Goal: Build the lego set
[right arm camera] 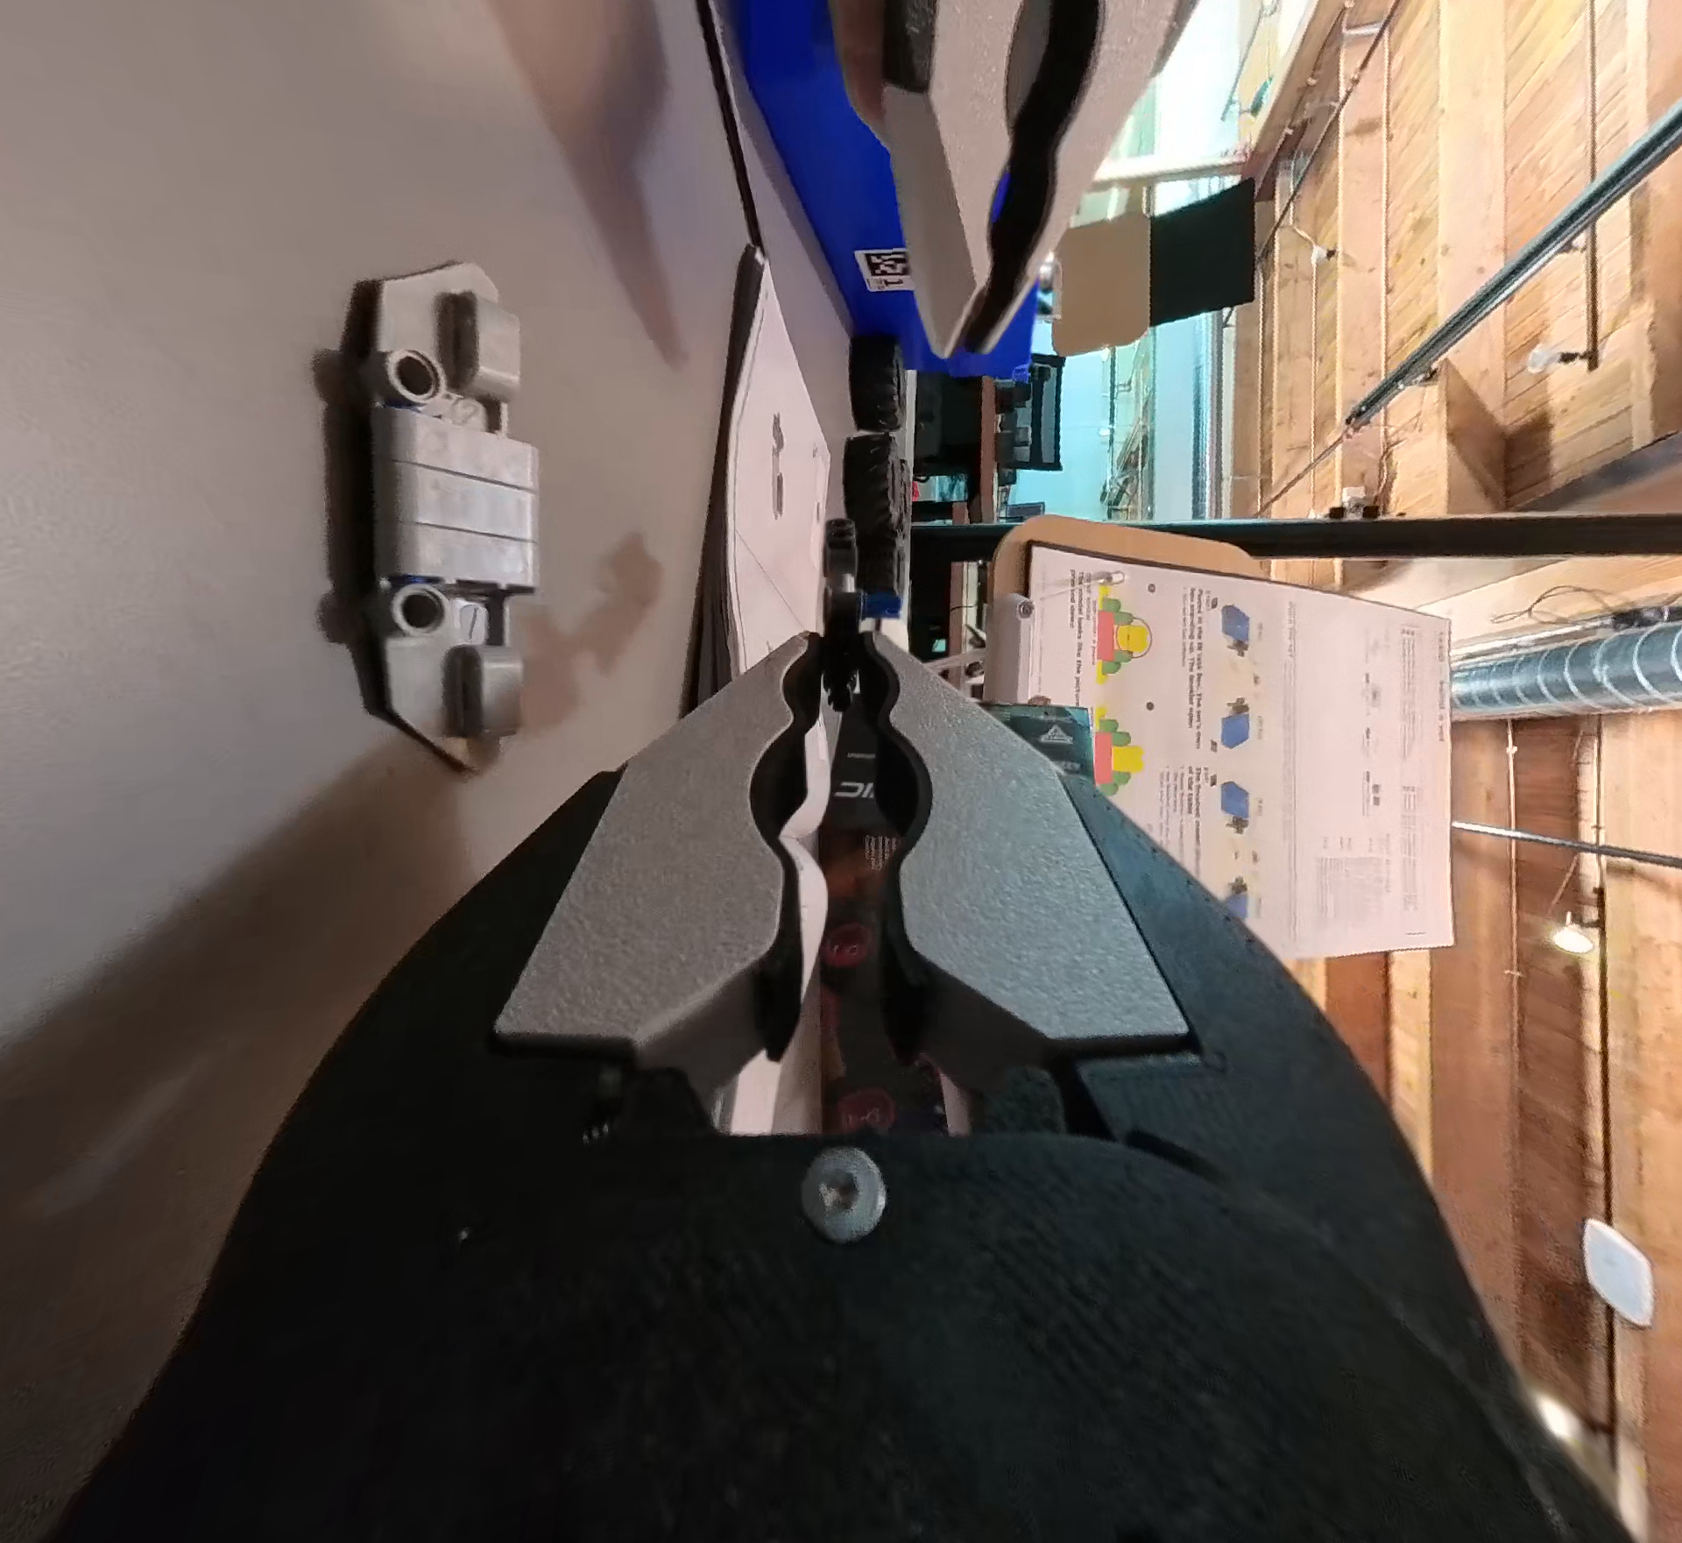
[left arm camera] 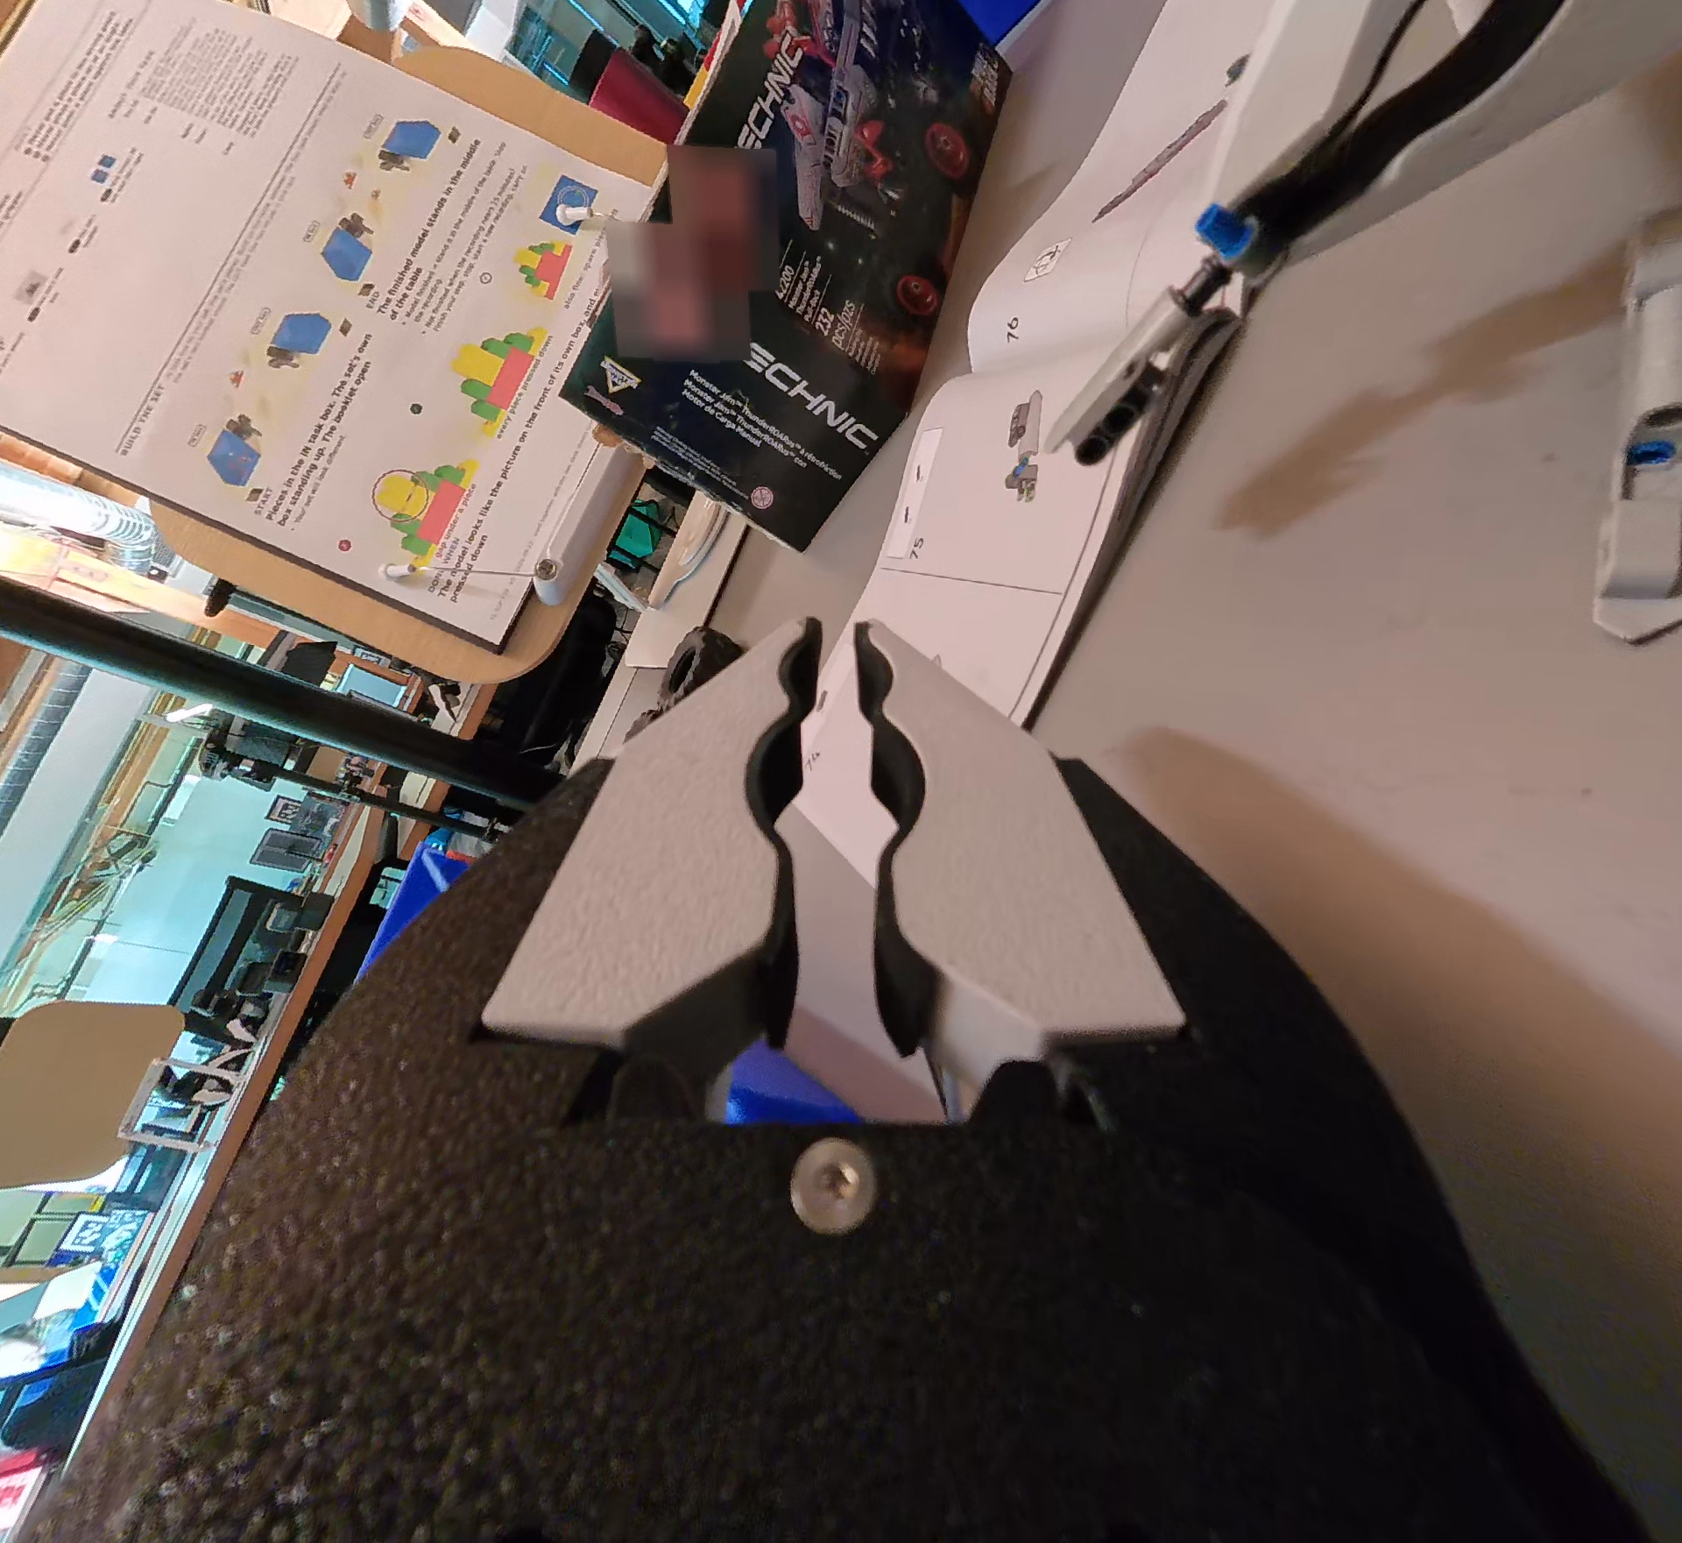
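Left gripper [left arm camera: 833,644]: your jaws stand slightly apart, empty, above the booklet [left arm camera: 992,498].
Right gripper [right arm camera: 842,662]: clamps a small black-and-grey piece [right arm camera: 842,589].
Right view only: grey assembly [right arm camera: 441,512] lies whole on the table [right arm camera: 182,134], left.

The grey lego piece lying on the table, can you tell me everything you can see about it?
The grey lego assembly is a long, flat-lying build of light grey plastic parts on the pale table. Stacked blocks fill its middle, and a round tube-like hole sits near each end, with small blue bits beside the holes. Each end has a rounded grey clip and tapers to an angled point. It casts a soft shadow. Nothing grips it: the right gripper is off to one side, its jaws closed on a small black piece.
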A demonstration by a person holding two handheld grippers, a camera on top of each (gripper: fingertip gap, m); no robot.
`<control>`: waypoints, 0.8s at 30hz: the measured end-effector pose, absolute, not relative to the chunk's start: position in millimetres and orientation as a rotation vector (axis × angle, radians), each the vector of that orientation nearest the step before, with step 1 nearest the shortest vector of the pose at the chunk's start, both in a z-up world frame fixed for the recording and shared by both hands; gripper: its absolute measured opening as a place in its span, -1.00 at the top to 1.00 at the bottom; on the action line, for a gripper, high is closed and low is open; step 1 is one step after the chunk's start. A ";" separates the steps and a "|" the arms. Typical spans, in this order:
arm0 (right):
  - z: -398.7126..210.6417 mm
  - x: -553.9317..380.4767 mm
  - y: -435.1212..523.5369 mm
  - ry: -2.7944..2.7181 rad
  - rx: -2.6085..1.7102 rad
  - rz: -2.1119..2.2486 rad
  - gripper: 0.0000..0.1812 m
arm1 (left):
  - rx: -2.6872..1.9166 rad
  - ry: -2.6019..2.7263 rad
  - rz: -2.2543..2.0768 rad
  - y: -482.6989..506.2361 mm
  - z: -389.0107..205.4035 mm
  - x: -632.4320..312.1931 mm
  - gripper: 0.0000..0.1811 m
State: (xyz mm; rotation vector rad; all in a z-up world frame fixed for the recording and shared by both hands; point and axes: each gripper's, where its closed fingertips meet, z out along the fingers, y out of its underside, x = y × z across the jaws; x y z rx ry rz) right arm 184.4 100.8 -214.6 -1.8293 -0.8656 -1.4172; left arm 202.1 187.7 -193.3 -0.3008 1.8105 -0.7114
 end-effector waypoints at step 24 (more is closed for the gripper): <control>-210.2 184.8 98.2 -0.709 -1.832 -1.225 0.94 | -0.257 1.824 -0.764 171.8 -193.9 203.3 0.91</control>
